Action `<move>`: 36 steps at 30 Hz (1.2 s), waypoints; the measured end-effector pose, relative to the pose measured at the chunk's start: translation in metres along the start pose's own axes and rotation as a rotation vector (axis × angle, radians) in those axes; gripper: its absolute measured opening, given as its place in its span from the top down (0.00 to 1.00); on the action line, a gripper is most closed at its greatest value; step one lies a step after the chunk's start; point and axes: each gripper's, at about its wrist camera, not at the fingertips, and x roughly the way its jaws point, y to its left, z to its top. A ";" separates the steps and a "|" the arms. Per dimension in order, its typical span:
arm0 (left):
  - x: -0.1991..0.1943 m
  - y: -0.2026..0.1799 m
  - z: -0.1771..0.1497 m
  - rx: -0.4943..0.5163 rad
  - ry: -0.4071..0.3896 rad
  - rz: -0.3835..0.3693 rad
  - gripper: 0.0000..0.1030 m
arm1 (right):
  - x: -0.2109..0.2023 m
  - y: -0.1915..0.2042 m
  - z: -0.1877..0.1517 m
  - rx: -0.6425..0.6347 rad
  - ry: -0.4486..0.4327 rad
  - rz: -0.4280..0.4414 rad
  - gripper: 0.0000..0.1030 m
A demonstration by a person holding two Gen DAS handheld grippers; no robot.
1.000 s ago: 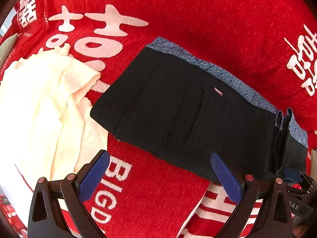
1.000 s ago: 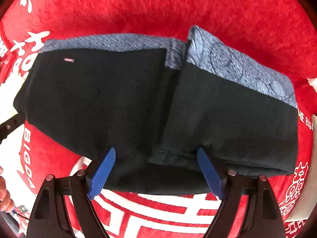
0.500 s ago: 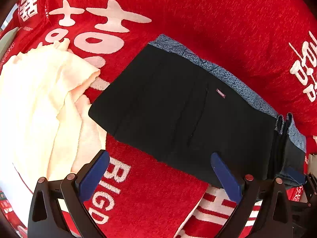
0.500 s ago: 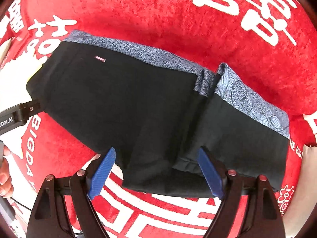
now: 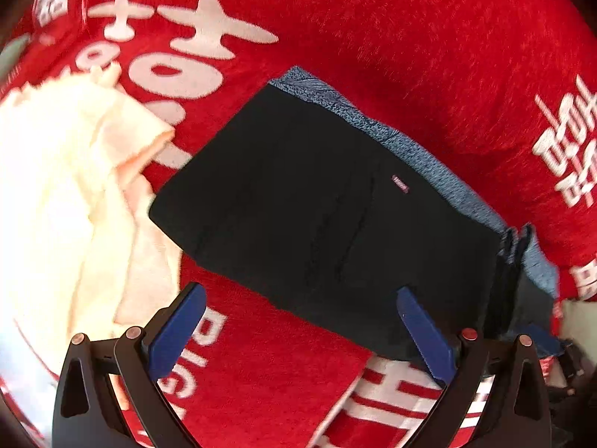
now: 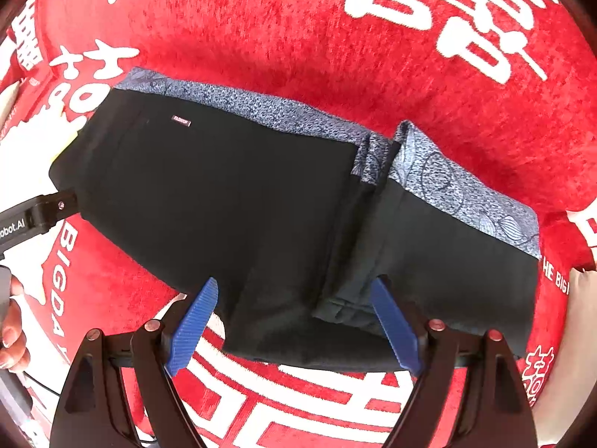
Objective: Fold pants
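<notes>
Black pants (image 5: 317, 201) with a blue patterned waistband (image 5: 421, 156) lie folded flat on a red cloth (image 5: 410, 37). In the right wrist view the pants (image 6: 224, 205) show a second folded layer (image 6: 447, 257) on the right and a small label (image 6: 181, 121). My left gripper (image 5: 298, 324) hangs open above the pants' near edge, nothing between its blue pads (image 5: 425, 332). My right gripper (image 6: 294, 321) is open too, above the near edge where the layers meet. Neither touches the fabric.
A crumpled cream cloth (image 5: 63, 194) lies left of the pants. The red cloth carries large white lettering (image 6: 466, 18). In the right wrist view the left gripper's black body (image 6: 33, 216) and a person's hand (image 6: 13, 321) show at the left edge.
The right gripper has risen and rolled, so the pants look smaller and more of the red cloth shows. The left view has shifted only slightly. Both pairs of jaws stay wide.
</notes>
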 end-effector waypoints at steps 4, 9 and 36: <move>0.003 0.016 -0.002 -0.077 -0.009 -0.109 0.10 | -0.005 -0.006 -0.007 0.017 -0.010 0.024 0.15; 0.012 0.029 -0.009 -0.129 0.007 -0.171 0.18 | -0.008 -0.006 -0.012 0.027 -0.019 0.057 0.15; 0.034 0.007 -0.001 -0.190 -0.085 -0.134 0.50 | -0.002 -0.002 0.000 0.054 -0.047 0.145 0.15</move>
